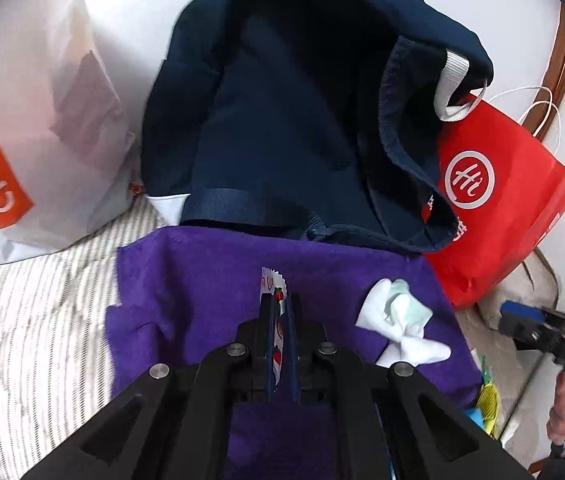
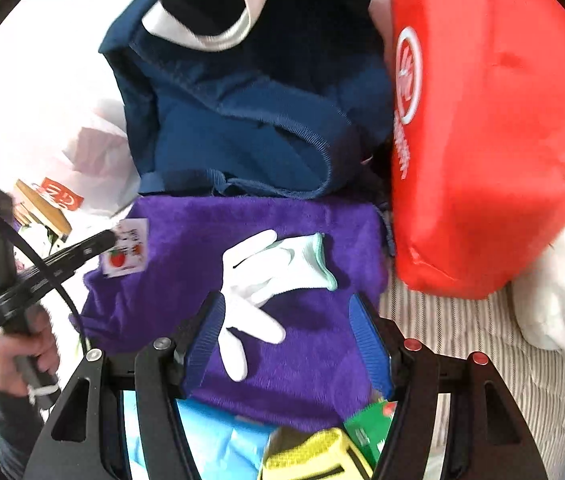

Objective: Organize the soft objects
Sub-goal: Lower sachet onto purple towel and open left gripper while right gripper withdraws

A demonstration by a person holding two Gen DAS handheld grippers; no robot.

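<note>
With the purple towel (image 2: 290,240) as the landmark, the sorting looks to be in its early or middle part. The left gripper (image 1: 280,312) has its fingers pressed together on a small strawberry-printed packet (image 2: 126,254), held over the towel's left side, so that piece is in hand but not yet put anywhere. The right gripper (image 2: 286,332) hangs over the towel's near half with its blue pads (image 2: 206,340) spread apart and nothing pinched; a white glove (image 2: 266,280) lies loose on the towel's middle, partly between those pads but not gripped. Behind the towel, touching its far edge, a navy bag (image 1: 282,120) slumps with its mouth open, and it seems the likely place for the soft things, though what it already holds is hidden in shadow. At the towel's near edge lie a pale blue cloth (image 2: 218,444), a yellow cloth (image 2: 318,456) and a green packet (image 2: 370,424), still unsorted. A red bag (image 2: 482,140) stands right of the towel, a white plastic bag (image 1: 42,140) left of it. All of this rests on a striped sheet (image 1: 42,320), apparently a bed, by a pale wall, and a white pillow-like lump (image 2: 558,300) sits beyond the red bag.
</note>
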